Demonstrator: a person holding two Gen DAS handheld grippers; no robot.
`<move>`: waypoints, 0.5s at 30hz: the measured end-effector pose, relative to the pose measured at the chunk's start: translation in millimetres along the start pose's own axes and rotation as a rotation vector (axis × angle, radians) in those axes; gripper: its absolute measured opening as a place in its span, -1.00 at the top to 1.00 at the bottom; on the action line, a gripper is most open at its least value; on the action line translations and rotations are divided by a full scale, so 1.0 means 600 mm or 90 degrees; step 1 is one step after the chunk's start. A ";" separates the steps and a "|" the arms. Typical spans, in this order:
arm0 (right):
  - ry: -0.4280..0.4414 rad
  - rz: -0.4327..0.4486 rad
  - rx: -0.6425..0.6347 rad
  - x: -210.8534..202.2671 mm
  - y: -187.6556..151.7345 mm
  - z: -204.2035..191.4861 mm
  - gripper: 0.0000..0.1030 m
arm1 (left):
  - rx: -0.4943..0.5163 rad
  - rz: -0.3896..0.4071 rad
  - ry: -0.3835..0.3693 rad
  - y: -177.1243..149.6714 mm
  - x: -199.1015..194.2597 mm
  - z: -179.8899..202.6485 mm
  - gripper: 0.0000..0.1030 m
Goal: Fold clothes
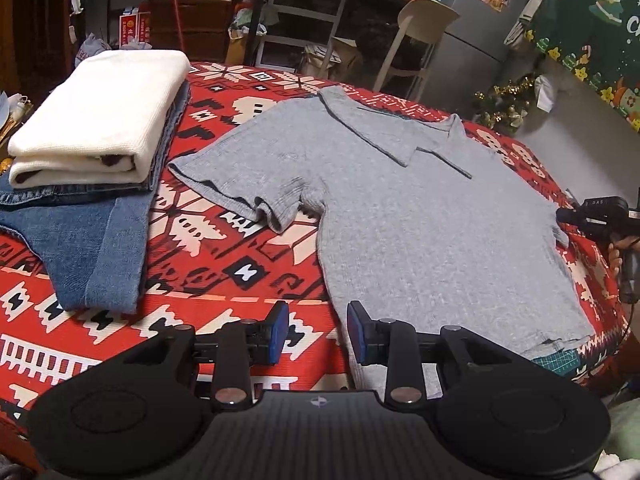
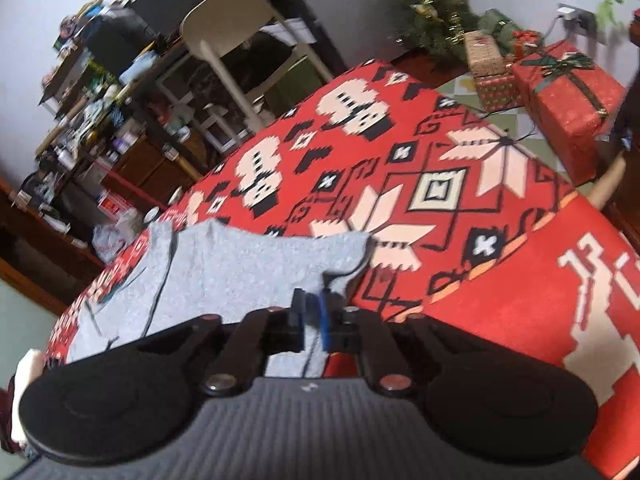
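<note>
Folded stack [image 1: 100, 116]: a cream garment on top of denim, at the left of the desk [image 1: 224, 240], well apart from the work; already done, to be left alone.

Left gripper [image 1: 318, 330]: jaws open, nothing between them, hovering at the near left hem of the grey polo shirt [image 1: 400, 216]. Judged the next pick point; a clean fold asks for a pinch through both layers at the hem corner, not the top layer alone.

Grey polo shirt: laid flat on the red patterned cloth, collar away, left sleeve spread out to the side, not yet folded.

Right gripper [image 2: 312, 314]: jaws narrowly parted, at the shirt's right edge near the sleeve [image 2: 344, 252]; cloth lies in or under the gap, but whether the pads press on it cannot be told. Judged to be working that side; the sleeve wants to be carried inward in a straight line, with the edge kept parallel to the side seam.
</note>
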State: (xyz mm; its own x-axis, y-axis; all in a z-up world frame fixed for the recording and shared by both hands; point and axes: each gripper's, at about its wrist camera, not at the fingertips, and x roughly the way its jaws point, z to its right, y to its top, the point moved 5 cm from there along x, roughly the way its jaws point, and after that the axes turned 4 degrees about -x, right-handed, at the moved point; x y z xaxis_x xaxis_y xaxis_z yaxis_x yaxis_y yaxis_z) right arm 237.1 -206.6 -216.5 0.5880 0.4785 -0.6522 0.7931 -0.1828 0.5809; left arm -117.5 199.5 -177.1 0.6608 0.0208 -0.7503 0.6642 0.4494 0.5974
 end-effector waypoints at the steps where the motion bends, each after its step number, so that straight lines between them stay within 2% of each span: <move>1: 0.004 0.001 0.008 0.001 0.001 0.003 0.56 | 0.001 0.000 -0.001 0.000 0.000 0.002 0.39; 5: 0.034 0.001 0.038 0.009 0.004 0.008 0.54 | 0.006 -0.002 -0.003 0.001 0.001 0.008 0.39; 7: 0.032 -0.002 0.025 0.012 0.002 0.002 0.77 | 0.007 -0.003 -0.001 0.000 0.001 0.008 0.39; 8: 0.026 -0.003 0.013 0.013 0.002 -0.002 0.96 | 0.007 -0.004 0.000 -0.001 0.001 0.008 0.39; 12: -0.027 0.008 -0.029 -0.004 0.005 -0.008 0.97 | 0.005 -0.002 0.003 -0.001 -0.003 0.005 0.39; 15: -0.049 -0.004 -0.056 -0.001 0.005 -0.006 0.96 | 0.002 -0.006 0.000 -0.002 0.000 0.004 0.39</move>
State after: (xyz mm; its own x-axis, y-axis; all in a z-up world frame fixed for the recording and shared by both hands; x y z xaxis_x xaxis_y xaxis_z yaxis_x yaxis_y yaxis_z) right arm 238.5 -204.5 -212.6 0.5957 0.4110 -0.6901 0.7824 -0.1023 0.6144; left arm -117.4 197.0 -177.1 0.6548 0.0173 -0.7556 0.6712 0.4463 0.5918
